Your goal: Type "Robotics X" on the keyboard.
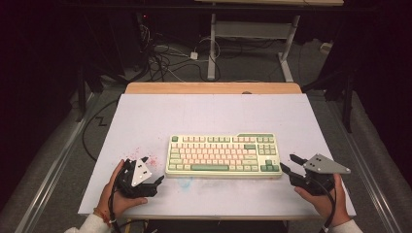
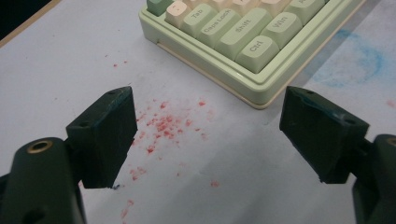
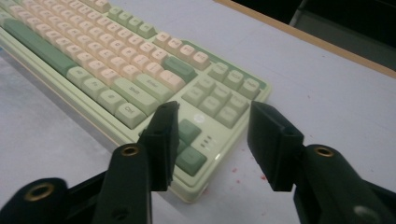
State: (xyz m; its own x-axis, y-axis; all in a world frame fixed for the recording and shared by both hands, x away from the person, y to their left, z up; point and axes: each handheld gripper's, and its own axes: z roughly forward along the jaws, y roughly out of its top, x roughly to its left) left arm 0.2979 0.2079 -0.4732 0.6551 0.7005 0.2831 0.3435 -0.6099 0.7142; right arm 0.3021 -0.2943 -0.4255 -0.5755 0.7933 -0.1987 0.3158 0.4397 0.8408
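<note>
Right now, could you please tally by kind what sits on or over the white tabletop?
Keyboard, pale green with pink keys: 1
Handheld grippers: 2, the left gripper and the right gripper, both with jaws open and holding nothing
Total: 3

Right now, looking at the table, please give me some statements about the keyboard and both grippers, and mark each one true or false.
1. The keyboard lies between the two grippers. True.
2. The left gripper is shut on the keyboard. False: it is open and holds nothing.
3. Red specks mark the table near the left gripper. True.
4. The right gripper is shut. False: its jaws stand apart.
5. The keyboard is black. False: it is pale green with pink and green keys.
</note>
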